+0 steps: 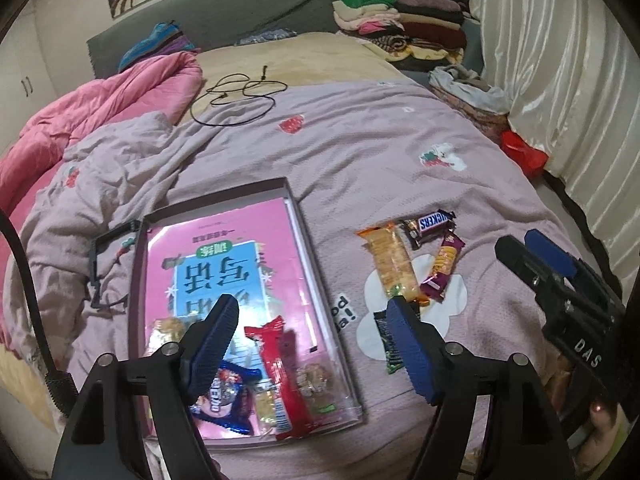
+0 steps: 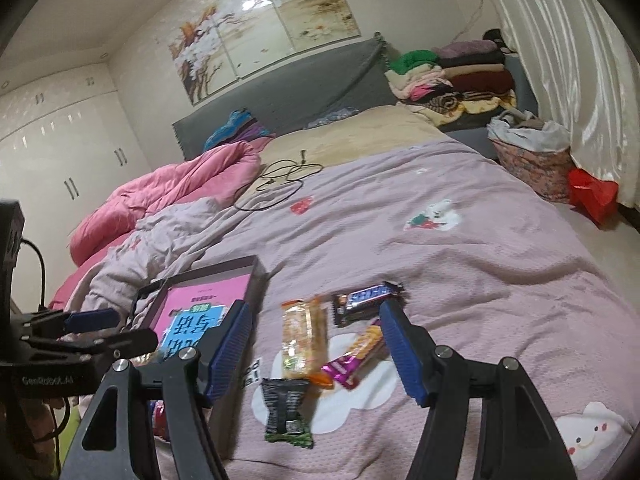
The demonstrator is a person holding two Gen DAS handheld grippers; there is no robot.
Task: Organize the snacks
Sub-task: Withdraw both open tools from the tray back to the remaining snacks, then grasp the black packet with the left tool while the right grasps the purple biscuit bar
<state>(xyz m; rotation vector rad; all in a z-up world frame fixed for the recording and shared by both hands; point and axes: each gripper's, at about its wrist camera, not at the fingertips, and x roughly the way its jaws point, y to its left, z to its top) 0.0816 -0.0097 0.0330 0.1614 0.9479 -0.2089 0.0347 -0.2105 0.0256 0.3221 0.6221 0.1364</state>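
Observation:
A shallow box (image 1: 298,216) with a pink booklet inside lies on the bed. It holds a red snack pack (image 1: 280,376), a blue Oreo pack (image 1: 224,400) and small clear-wrapped sweets. My left gripper (image 1: 312,320) is open and empty above the box's near end. To the right on the quilt lie an orange cracker pack (image 1: 392,262), a Snickers bar (image 1: 430,224), a purple biscuit pack (image 1: 442,268) and a black-green pack (image 2: 286,412). My right gripper (image 2: 316,328) is open and empty above these; the orange pack (image 2: 302,336) lies between its fingers.
The lilac quilt (image 1: 360,152) covers the bed. A black cable (image 1: 240,96) lies further back, a pink duvet (image 1: 100,108) at the left. Folded clothes (image 1: 400,20) are stacked at the headboard. A basket (image 2: 532,156) and white curtain stand at the right.

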